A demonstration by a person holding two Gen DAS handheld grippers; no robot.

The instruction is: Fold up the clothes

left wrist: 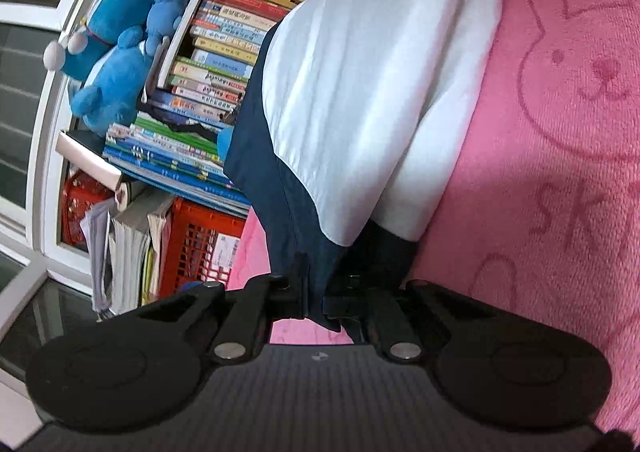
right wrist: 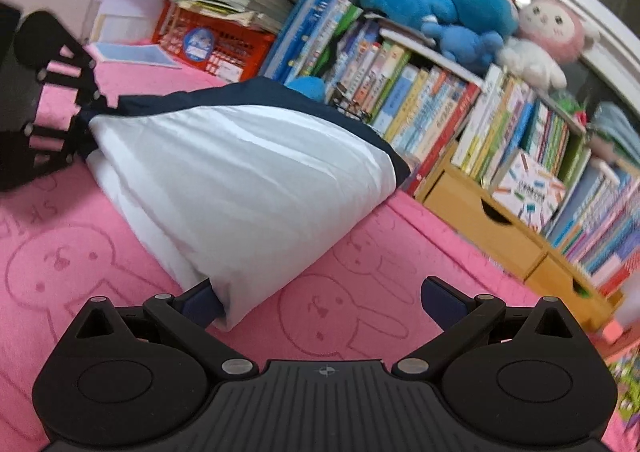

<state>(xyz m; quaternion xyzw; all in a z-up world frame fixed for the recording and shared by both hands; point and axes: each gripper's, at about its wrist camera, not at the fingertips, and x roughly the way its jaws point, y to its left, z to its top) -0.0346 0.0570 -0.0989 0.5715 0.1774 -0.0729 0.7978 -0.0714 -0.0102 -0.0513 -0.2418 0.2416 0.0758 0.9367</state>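
pink blanket [right wrist: 360,252] below the bookshelf [right wrist: 460,124] carries the white and navy garment [right wrist: 240,180], mid-fold: left gripper [left wrist: 316,292] fingers clenched on its navy edge, right gripper [right wrist: 320,304] fingers released beside its near corner, probably to grasp next.

Folded garment [right wrist: 240,172] on pink blanket [right wrist: 360,272]

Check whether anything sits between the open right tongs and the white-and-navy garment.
Nothing visible does. The right tongs stand open at the garment, whose near corner already touches one finger; only pink blanket shows in the gap. The left tongs pinch its far navy end.
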